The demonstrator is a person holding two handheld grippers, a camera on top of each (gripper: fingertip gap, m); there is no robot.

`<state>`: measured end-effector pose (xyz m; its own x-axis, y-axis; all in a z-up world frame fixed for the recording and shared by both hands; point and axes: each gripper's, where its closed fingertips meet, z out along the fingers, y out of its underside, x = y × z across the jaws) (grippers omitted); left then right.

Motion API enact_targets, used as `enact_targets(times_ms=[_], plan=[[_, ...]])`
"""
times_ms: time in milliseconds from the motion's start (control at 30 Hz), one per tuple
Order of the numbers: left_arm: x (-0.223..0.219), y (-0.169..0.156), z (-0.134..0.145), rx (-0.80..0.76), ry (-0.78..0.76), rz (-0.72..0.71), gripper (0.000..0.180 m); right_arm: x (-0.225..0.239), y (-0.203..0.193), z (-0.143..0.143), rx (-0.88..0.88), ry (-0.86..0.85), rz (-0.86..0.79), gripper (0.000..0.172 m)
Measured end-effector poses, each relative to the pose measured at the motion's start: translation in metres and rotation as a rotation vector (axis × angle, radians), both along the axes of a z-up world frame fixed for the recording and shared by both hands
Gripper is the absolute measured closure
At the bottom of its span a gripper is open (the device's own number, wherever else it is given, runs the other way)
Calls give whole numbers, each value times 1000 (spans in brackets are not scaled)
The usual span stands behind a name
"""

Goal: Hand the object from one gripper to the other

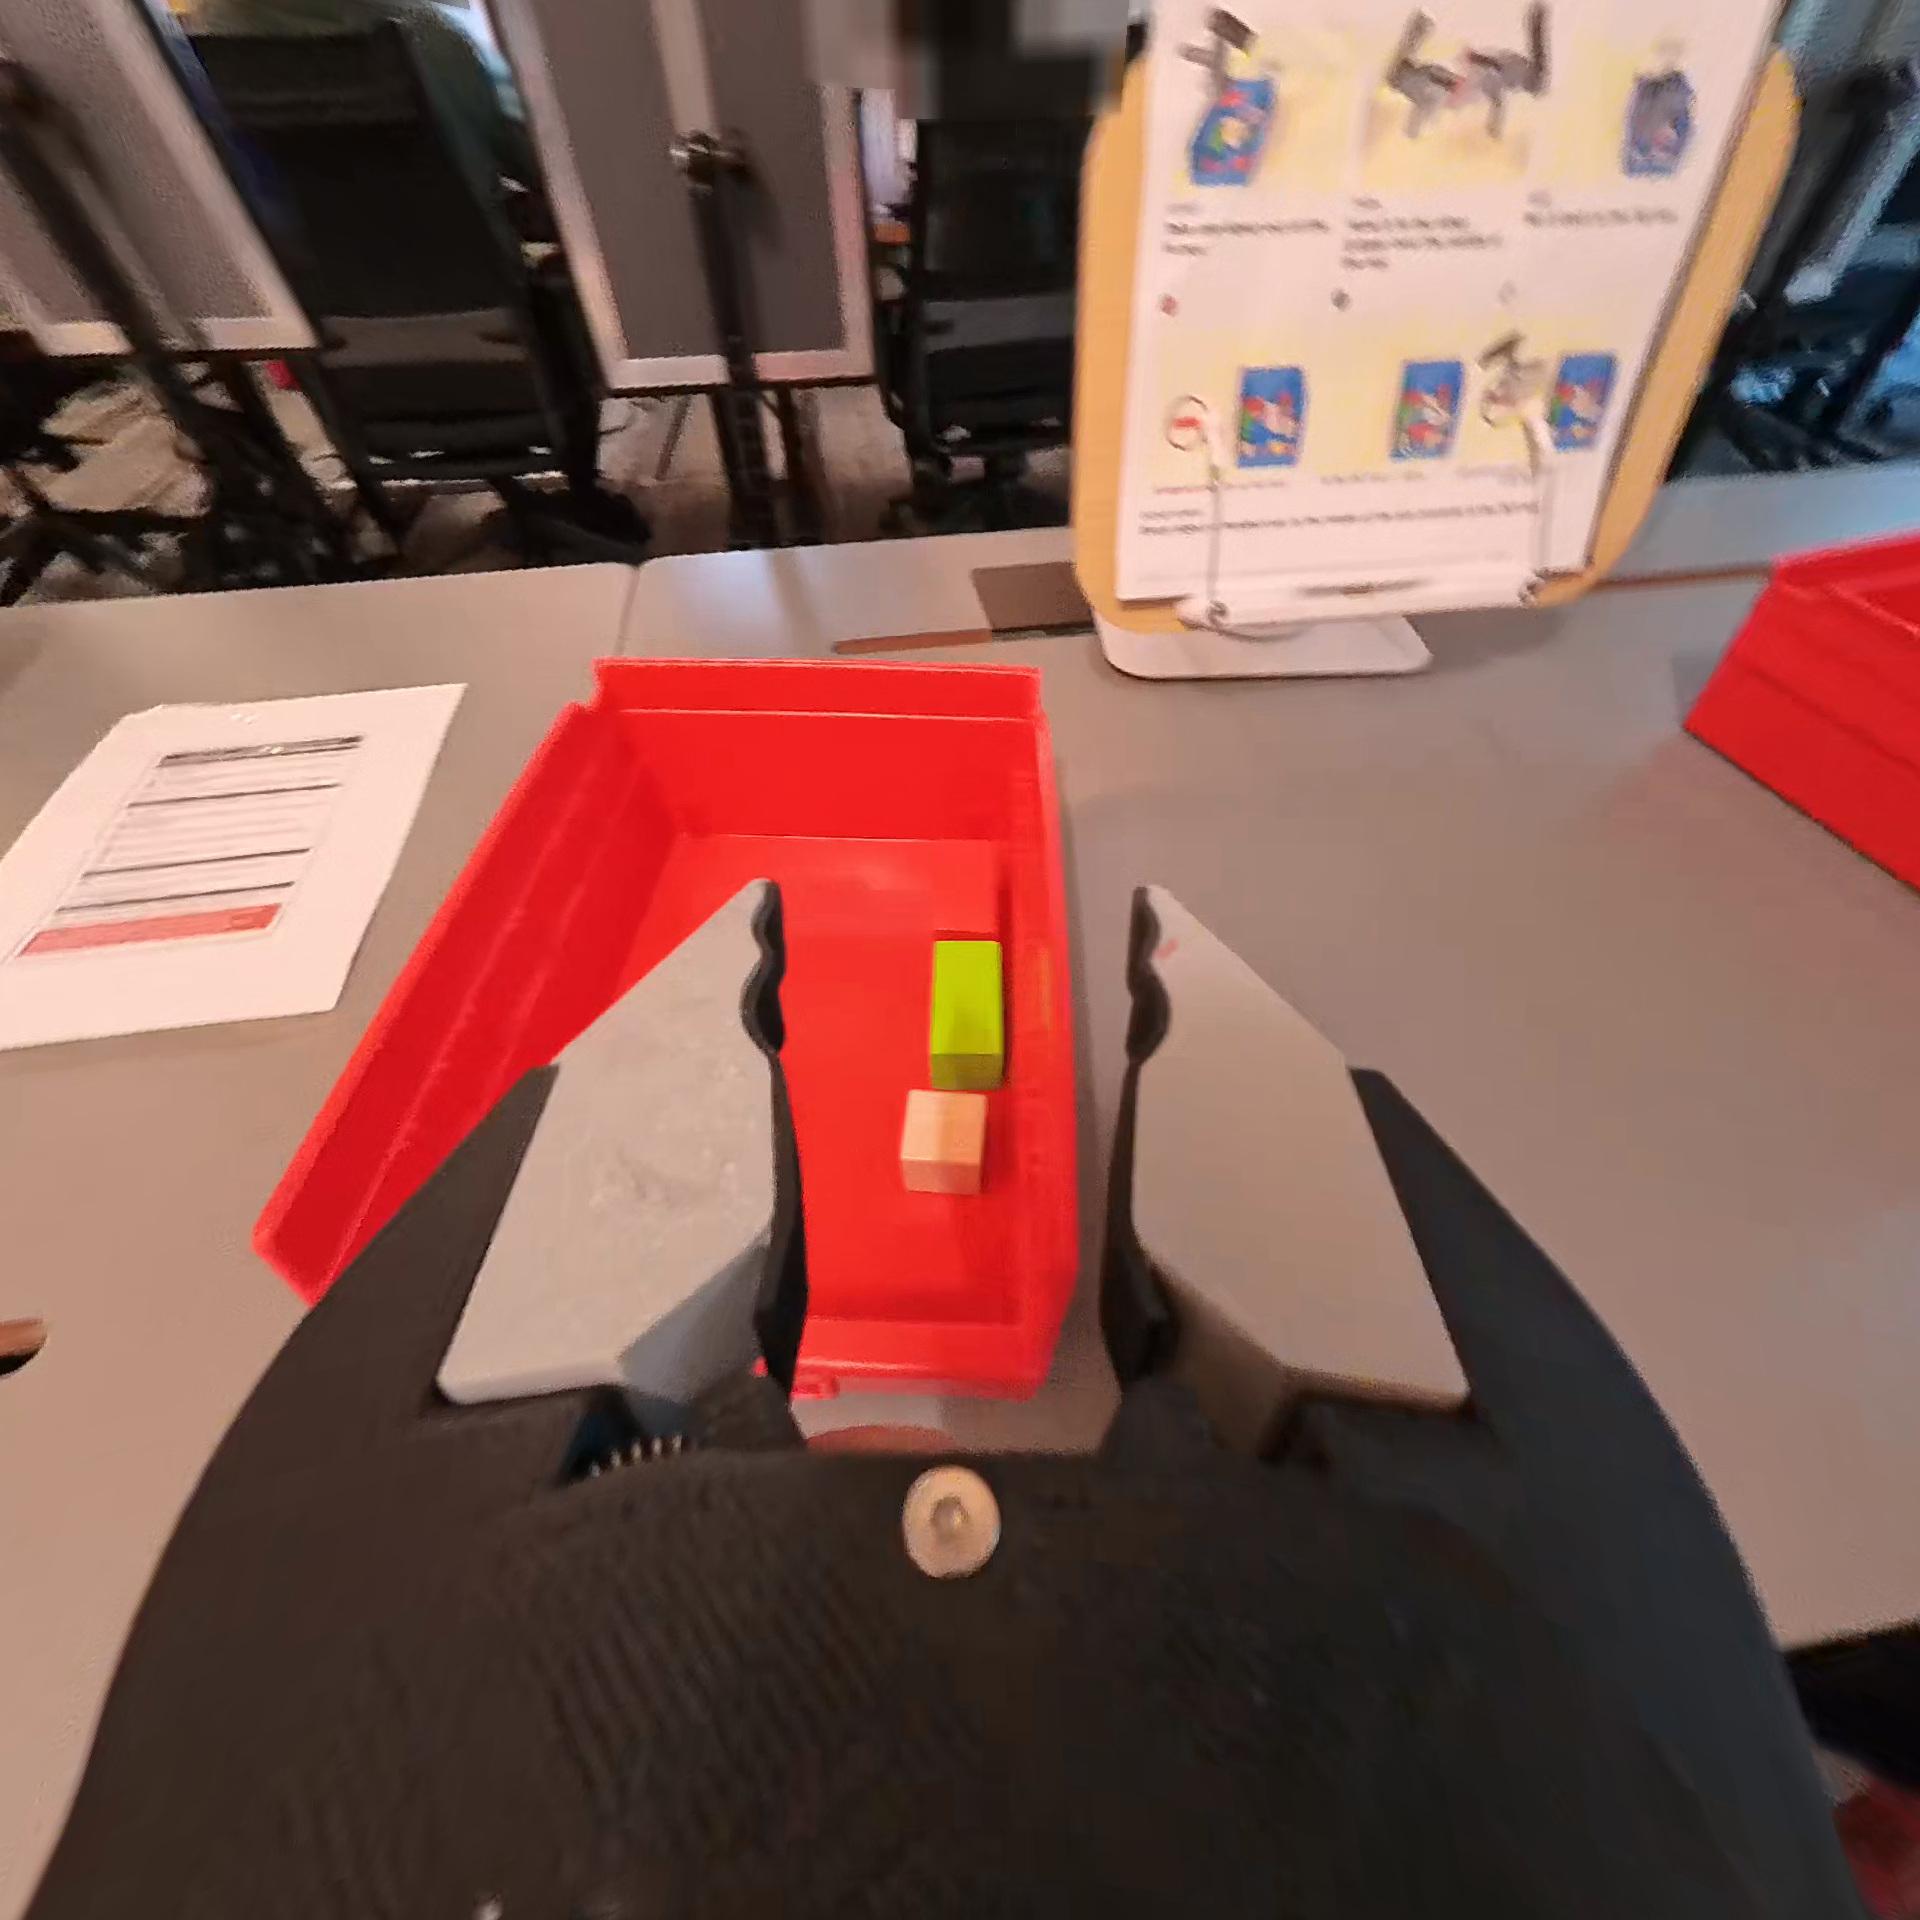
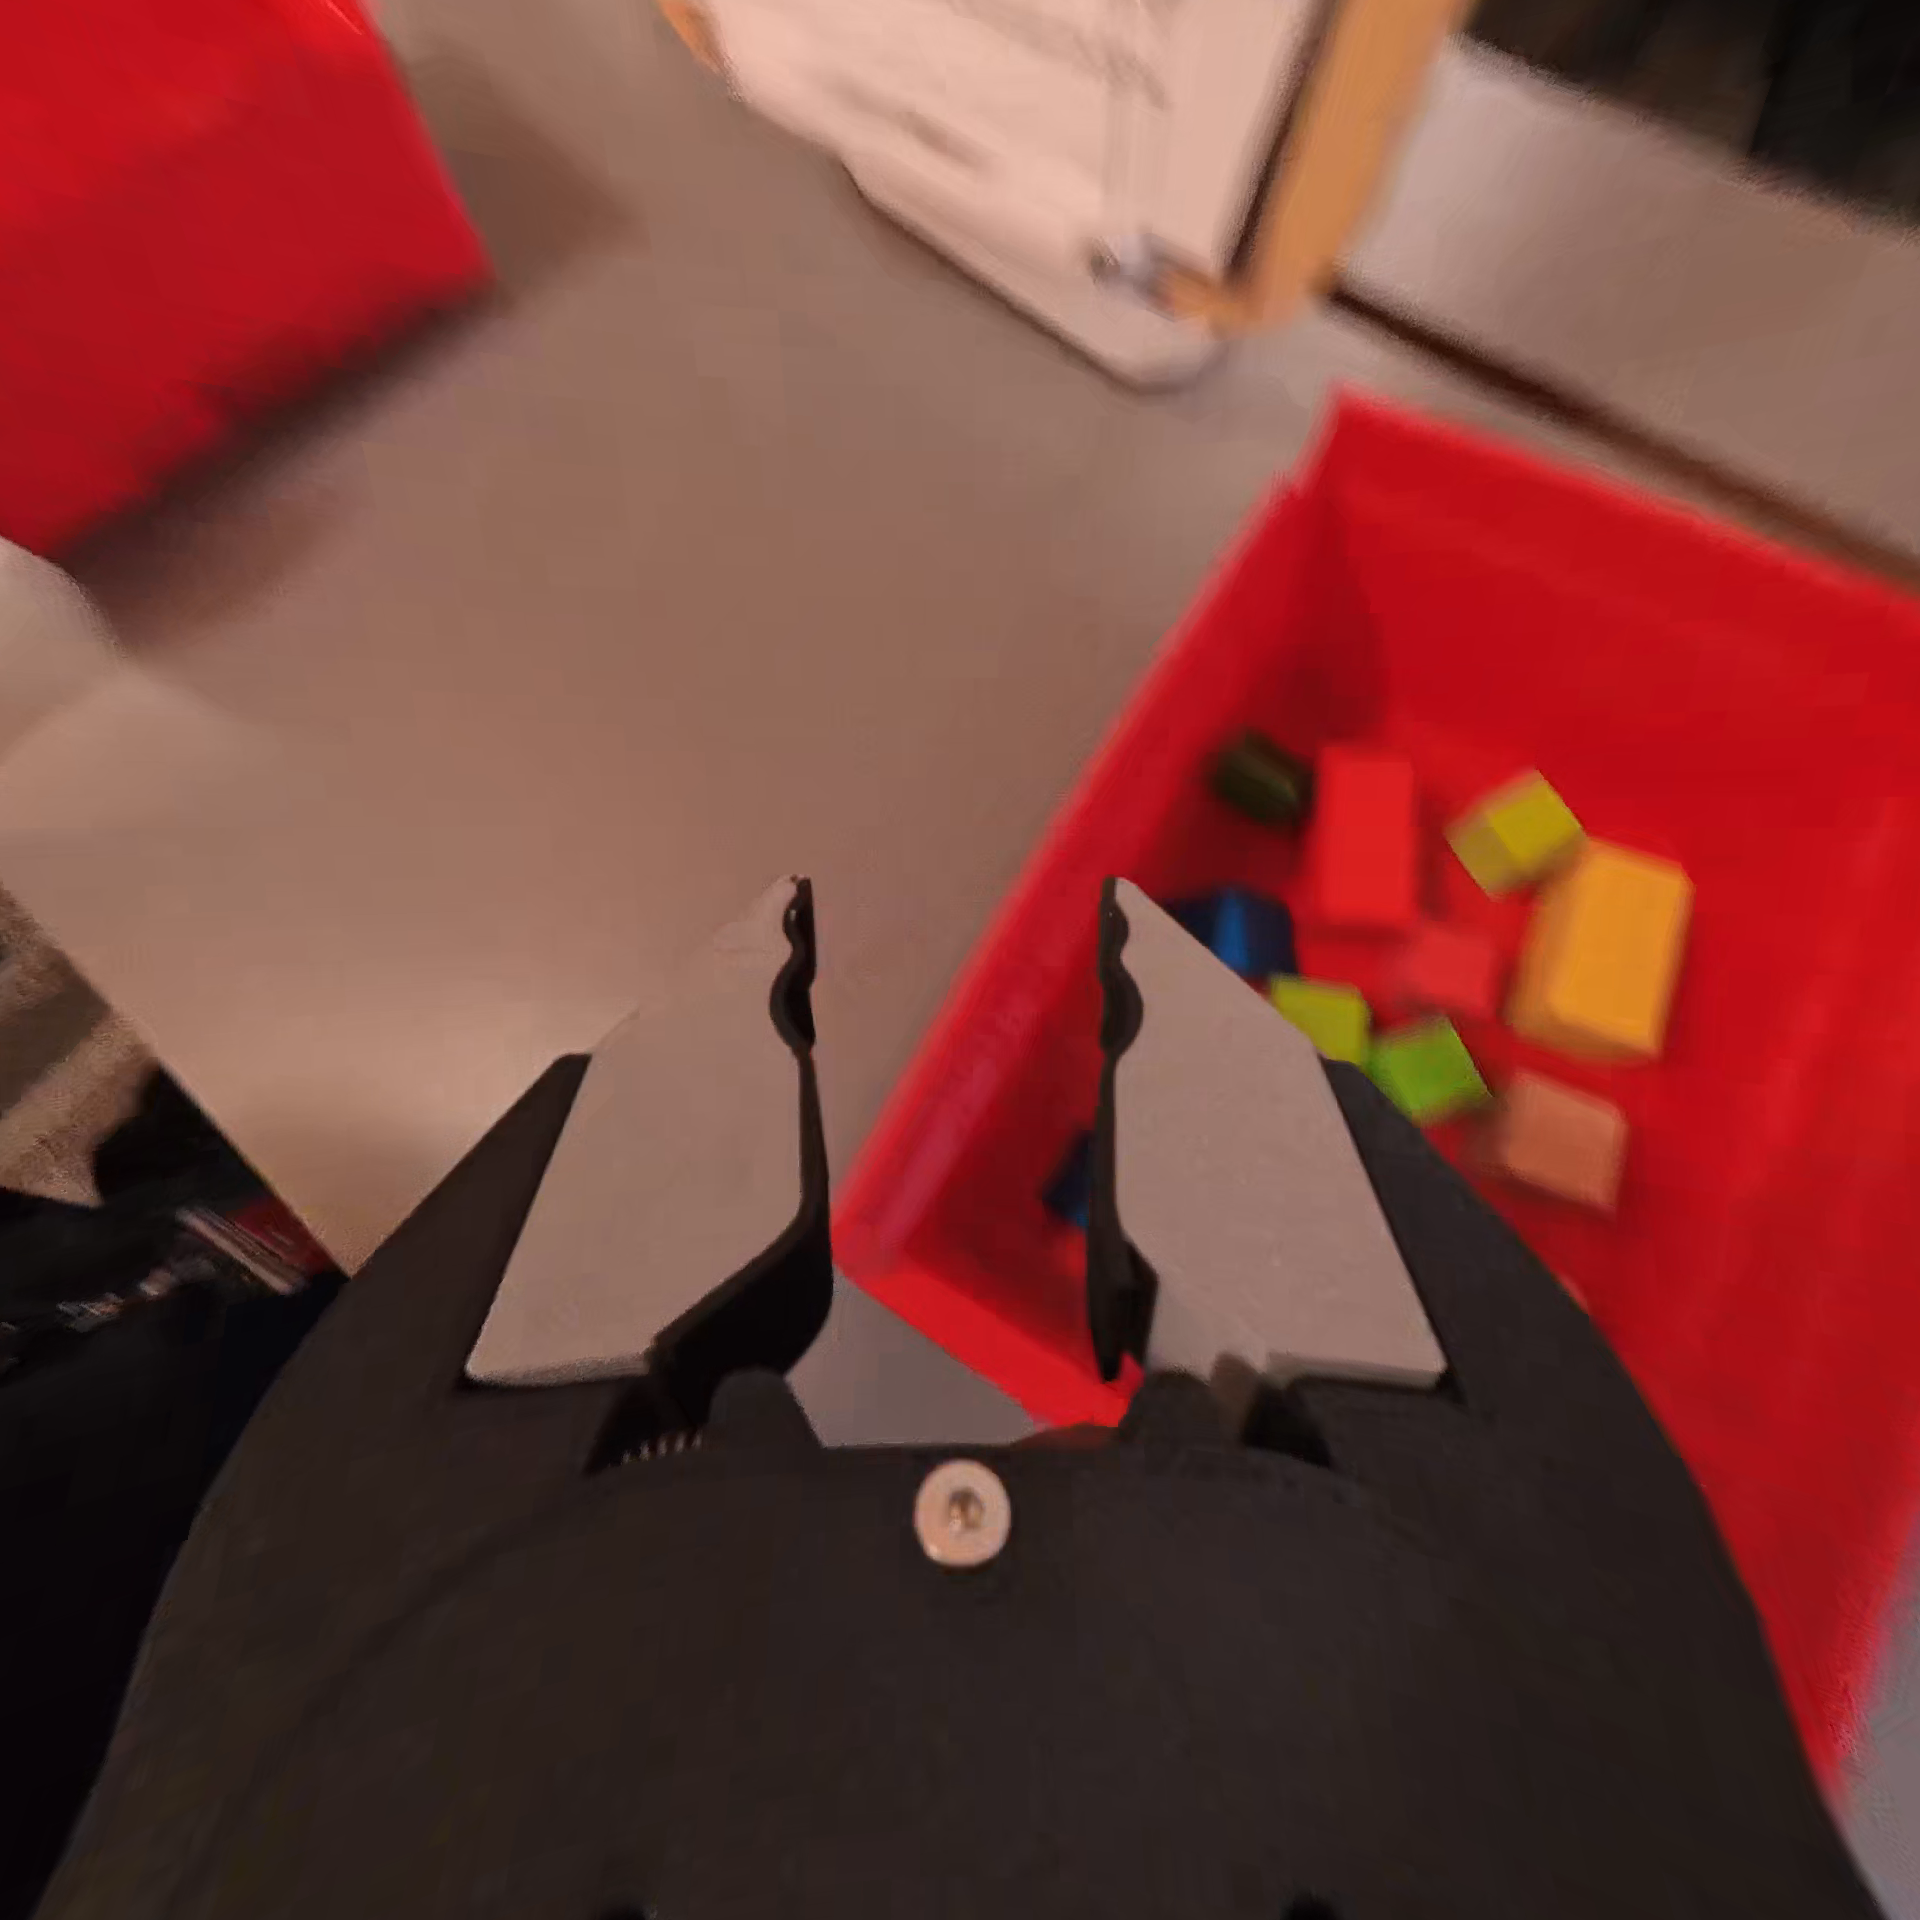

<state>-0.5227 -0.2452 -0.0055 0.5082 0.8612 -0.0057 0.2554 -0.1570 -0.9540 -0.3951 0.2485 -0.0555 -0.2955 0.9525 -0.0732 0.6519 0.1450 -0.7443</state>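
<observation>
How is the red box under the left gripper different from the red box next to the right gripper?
The left gripper's red bin holds just two blocks, a green one and a wooden-coloured cube; the right gripper's red bin holds a jumble of many, in orange, blue, red and green. The first bin has mostly bare floor; the second is crowded. Both are red, open-topped, and sit on the grey table.

Inside the red bin (image 1: pixel 644 935), most of the floor lies clear; a green block (image 1: pixel 966 1003) and a tan cube (image 1: pixel 943 1141) crowd its right wall, nearly touching each other. Bare gray table (image 1: pixel 1351 935) stretches between this bin and the red tray (image 1: pixel 1829 727) at right. A second bin (image 2: pixel 1039 1039) is cluttered with colored blocks (image 2: pixel 1600 945), leaving little room between them.
</observation>
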Motion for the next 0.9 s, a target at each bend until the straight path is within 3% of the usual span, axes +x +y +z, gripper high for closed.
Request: enact_targets(times_ms=[133,233,400,533,667,900], plan=[[-13,-23,-5,49,-20,43,118,-15,-78,45,-153,262,121,115],[-20,-32,-11,47,-21,58,119,-26,-109,64,-266,425,116,111],[-44,-43,-42,-9,-107,62,119,-59,-113,67,-360,540,14,109],[-60,-40,-78,-37,-233,3,124,-69,-125,83,-439,624,36,110],[-50,-16,-119,-60,-430,-147,127,-82,-137,76,-341,598,44,110],[-48,-1,-163,-227,-583,-145,125,-77,-134,64,-278,571,62,110]])
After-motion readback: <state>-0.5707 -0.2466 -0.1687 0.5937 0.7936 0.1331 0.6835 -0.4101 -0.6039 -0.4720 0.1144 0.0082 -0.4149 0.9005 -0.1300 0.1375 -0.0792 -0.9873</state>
